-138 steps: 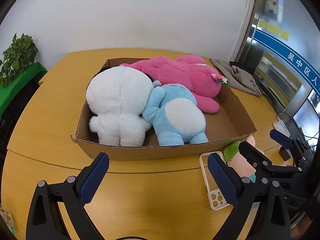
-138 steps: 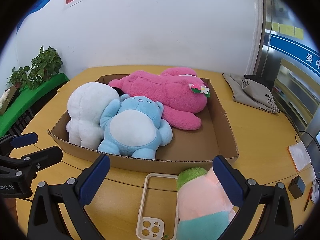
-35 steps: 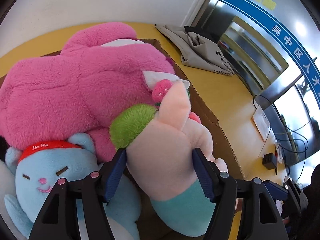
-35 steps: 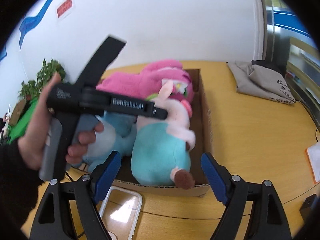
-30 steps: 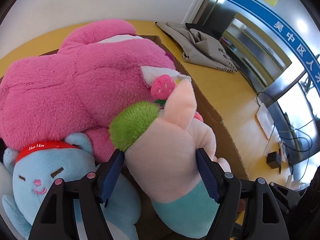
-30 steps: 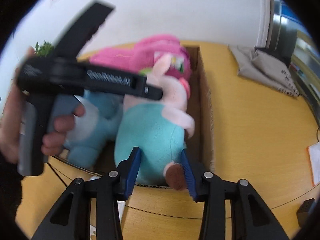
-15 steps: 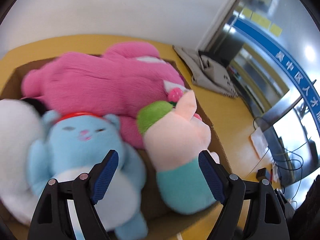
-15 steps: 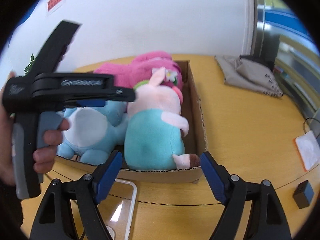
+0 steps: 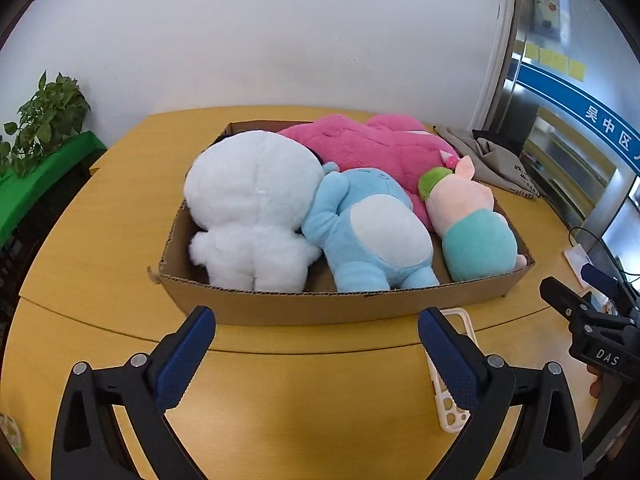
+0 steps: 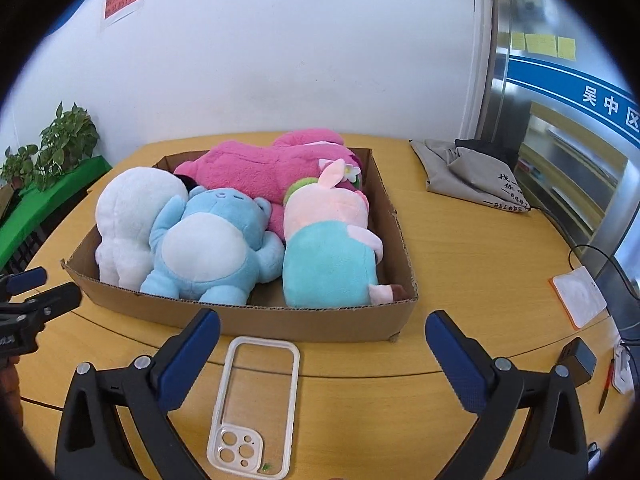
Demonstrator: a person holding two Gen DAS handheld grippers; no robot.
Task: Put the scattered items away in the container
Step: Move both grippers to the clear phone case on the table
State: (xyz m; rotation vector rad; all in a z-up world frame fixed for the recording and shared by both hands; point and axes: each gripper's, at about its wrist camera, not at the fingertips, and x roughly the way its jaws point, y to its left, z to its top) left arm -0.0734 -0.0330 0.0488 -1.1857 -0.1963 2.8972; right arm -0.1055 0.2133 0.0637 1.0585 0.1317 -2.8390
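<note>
Left wrist view: the left gripper [image 9: 316,354] stands with its blue pads wide apart and nothing between them, above the wooden table [image 9: 104,240]. Directly ahead of its fingers lies the cardboard box [image 9: 320,306], holding four soft toys: a white plush [image 9: 252,200] ahead and slightly left, a blue plush [image 9: 372,228] ahead, a pink plush [image 9: 372,144] behind these toward the far wall of the box, and a pig plush [image 9: 472,224] with a green tuft and teal lower body ahead to the right, against the box's right wall. A clear phone case [image 9: 452,396] lies on the table just behind the right-hand pad, largely hidden by it. At the far right edge the right gripper [image 9: 584,292] shows only from the side.

Right wrist view: the right gripper [image 10: 320,356] is likewise spread wide and empty. Here the phone case [image 10: 256,404] is seen whole, flat on the table [image 10: 460,240] between the two fingers, just short of the box's [image 10: 280,322] near wall and outside it. The pig plush [image 10: 332,248] lies straight ahead inside the box, with the blue plush [image 10: 216,244] and white plush [image 10: 128,216] to its left and the pink plush [image 10: 256,172] beyond. This view alone shows a white pad [image 10: 580,292] and a small black block [image 10: 578,360] to the right. A grey cloth bag [image 10: 468,172] lies ahead to the right, a potted plant [image 10: 60,140] far left. The left gripper [image 10: 28,292] appears at the left edge.
</note>
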